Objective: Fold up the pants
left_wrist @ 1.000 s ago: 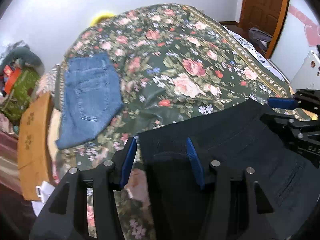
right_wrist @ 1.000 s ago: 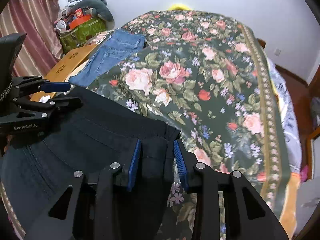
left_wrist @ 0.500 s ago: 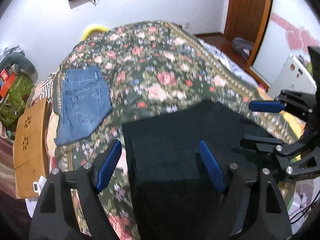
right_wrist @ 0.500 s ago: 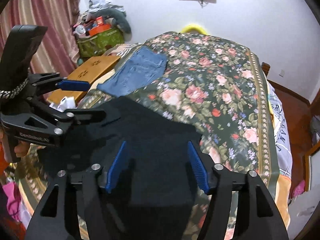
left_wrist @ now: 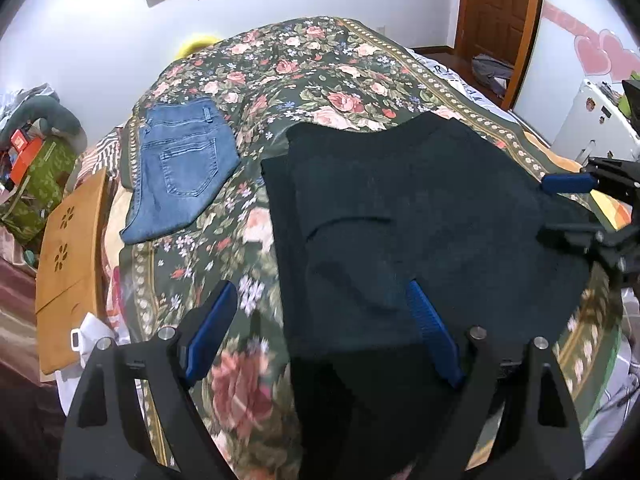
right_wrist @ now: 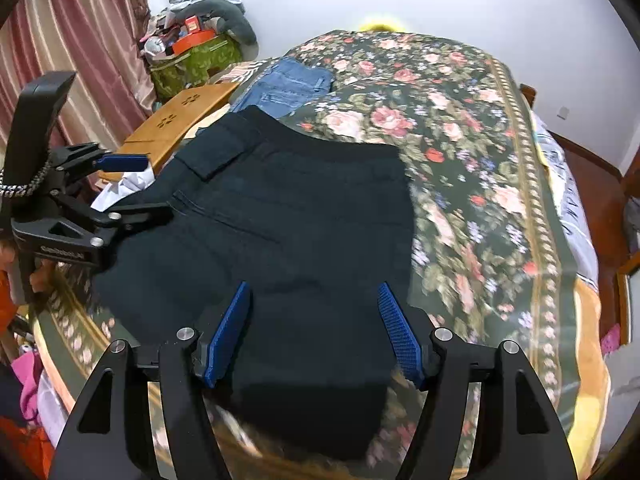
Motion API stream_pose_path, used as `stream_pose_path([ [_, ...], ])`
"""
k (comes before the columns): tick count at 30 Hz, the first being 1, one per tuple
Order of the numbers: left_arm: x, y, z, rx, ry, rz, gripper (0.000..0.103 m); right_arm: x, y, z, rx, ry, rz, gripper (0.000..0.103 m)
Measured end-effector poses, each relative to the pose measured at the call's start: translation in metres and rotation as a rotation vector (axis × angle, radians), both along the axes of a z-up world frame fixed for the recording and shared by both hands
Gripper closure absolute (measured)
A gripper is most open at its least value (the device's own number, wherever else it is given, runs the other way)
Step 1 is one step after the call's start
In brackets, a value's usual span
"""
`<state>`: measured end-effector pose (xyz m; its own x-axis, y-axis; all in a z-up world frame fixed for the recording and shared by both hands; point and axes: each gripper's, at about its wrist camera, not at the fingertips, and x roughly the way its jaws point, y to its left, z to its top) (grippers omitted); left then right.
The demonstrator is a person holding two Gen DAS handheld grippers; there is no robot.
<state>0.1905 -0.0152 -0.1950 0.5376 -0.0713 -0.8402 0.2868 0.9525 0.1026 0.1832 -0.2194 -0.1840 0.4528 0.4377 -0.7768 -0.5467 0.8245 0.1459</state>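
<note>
While the flowered bed point(left_wrist: 320, 64) fills both frames, the black pants point(left_wrist: 420, 208) lie folded at lower centre; both tools, left point(left_wrist: 320, 336) and right point(right_wrist: 314, 332), are opening, pads clear of the cloth.

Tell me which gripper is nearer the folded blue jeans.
Left. The left gripper hangs over the black pants' jeans-side edge; the right gripper is farther from the blue jeans. Both jaws are opening.
</note>
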Motion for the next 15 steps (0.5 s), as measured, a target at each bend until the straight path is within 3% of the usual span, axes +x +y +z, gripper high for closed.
stream_pose_path([
  [8, -0.027, 0.018, 0.012, -0.026, -0.022, 0.032, 0.014, -0.011, -0.042, 0.001, 0.051, 0.028, -0.103, 0.04],
  [15, -0.035, 0.054, 0.009, 0.025, -0.002, 0.152, 0.015, -0.015, -0.062, -0.001, 0.064, 0.043, -0.163, 0.039],
])
